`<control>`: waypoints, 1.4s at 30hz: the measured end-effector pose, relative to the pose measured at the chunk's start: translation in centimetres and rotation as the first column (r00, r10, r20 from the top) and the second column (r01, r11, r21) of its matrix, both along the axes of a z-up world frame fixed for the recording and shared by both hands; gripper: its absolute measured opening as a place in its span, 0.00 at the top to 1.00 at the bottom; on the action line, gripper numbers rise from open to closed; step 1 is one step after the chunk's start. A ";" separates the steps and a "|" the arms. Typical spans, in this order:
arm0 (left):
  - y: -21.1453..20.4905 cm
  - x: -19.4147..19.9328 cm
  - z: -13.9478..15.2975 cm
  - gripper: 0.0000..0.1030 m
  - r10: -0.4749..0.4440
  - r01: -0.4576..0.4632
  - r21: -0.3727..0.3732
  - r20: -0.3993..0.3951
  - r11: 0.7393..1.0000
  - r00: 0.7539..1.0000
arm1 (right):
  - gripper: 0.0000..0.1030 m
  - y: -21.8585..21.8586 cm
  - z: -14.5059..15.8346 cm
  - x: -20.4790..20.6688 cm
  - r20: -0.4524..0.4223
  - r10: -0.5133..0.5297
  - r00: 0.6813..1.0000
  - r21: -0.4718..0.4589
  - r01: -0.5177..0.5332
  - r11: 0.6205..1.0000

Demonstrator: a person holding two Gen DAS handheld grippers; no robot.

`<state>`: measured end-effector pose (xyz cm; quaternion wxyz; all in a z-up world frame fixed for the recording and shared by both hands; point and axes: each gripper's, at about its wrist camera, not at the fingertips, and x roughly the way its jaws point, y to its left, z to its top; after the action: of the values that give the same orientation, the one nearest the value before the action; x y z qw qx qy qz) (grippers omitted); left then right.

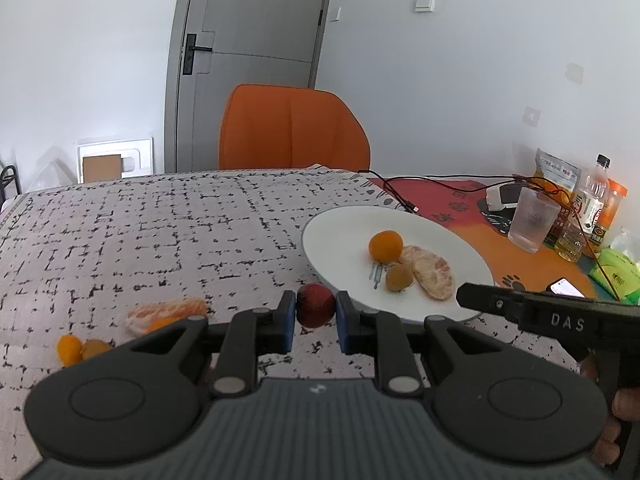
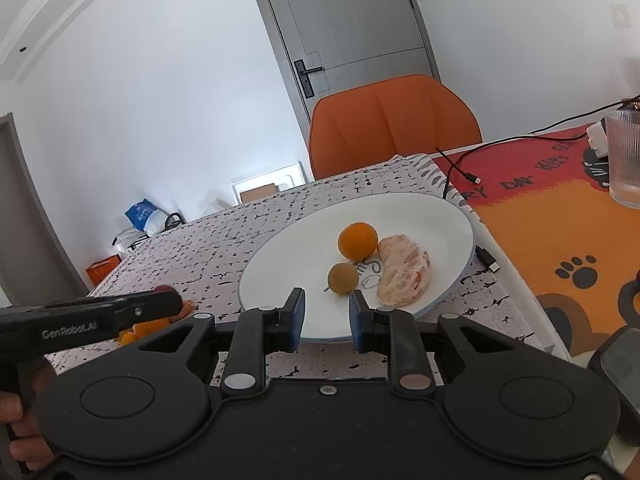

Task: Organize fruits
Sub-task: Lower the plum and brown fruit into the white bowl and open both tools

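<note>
The red fruit is sitting between the blue pads of the left gripper, and the pads are pinching it on both sides. It is being held up off the table, just in front of the near edge of the white plate. From the left gripper the plate is lying ahead and a bit to the right, so I think the fruit needs to go forward and a little right to land on it. The fruit is round, so it has no long side to line up. On the plate 3 fruits are lying close together: an orange, a small brown fruit and a peeled piece. The near left part of the plate is bare, and that looks like the easy spot to drop the red fruit. The right gripper is hanging over the near edge of the plate. Its pads are drawn as close as they go, with a small gap left, and nothing is between them. The brown fruit is lying just past its tips. More fruit is waiting on the table to the left: another peeled piece and 2 little orange ones. The left gripper is nearer to those. A glass is standing well off to the right.
</note>
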<state>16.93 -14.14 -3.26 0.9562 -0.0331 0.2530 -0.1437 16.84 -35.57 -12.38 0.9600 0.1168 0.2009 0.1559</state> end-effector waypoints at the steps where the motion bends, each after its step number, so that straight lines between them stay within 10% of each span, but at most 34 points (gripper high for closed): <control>1: -0.2 0.1 0.1 0.81 -0.003 0.003 0.002 0.001 1.000 1.000 | 0.78 -0.1 0.0 -0.2 0.001 0.001 1.000 0.005 -0.001 1.000; 22: -5.2 3.0 0.3 0.81 -0.091 0.090 0.040 0.006 0.995 0.996 | 0.69 -2.3 -0.7 -1.1 -0.014 -0.025 1.000 0.039 0.026 0.999; 42: -1.5 1.1 0.4 0.23 0.025 -0.027 0.086 0.017 0.996 1.000 | 0.48 -1.2 0.0 -1.4 0.005 -0.009 1.000 0.037 0.009 0.999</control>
<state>18.05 -15.66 -2.82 0.9604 0.0059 0.2510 -0.1206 15.46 -36.78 -12.36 0.9589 0.1353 0.1949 0.1555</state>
